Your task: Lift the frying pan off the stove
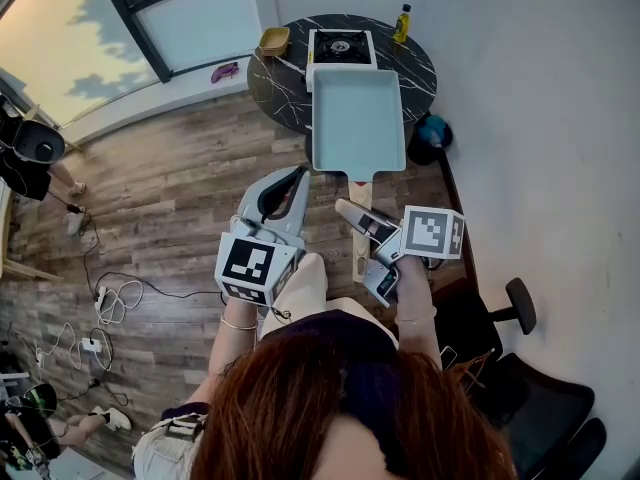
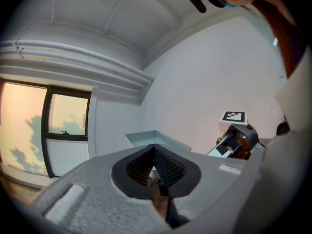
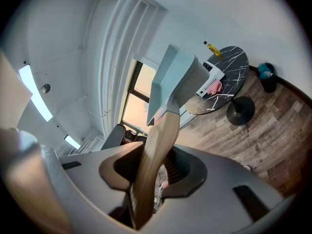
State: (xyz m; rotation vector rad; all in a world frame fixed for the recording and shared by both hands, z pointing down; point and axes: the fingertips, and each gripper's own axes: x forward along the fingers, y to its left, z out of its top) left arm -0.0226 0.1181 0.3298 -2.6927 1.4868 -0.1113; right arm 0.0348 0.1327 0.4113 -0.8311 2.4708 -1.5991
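Both arms reach forward, the left gripper closed and empty, the right gripper clamping the frying pan's handle.

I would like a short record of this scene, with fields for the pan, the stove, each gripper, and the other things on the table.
pan: light blue, rectangular, in the air, off the stove
handle: wooden, between the right jaws
stove: on the round black table, burner bare
right gripper: shut on handle
left gripper: shut, empty
also on table: bottle, bowl
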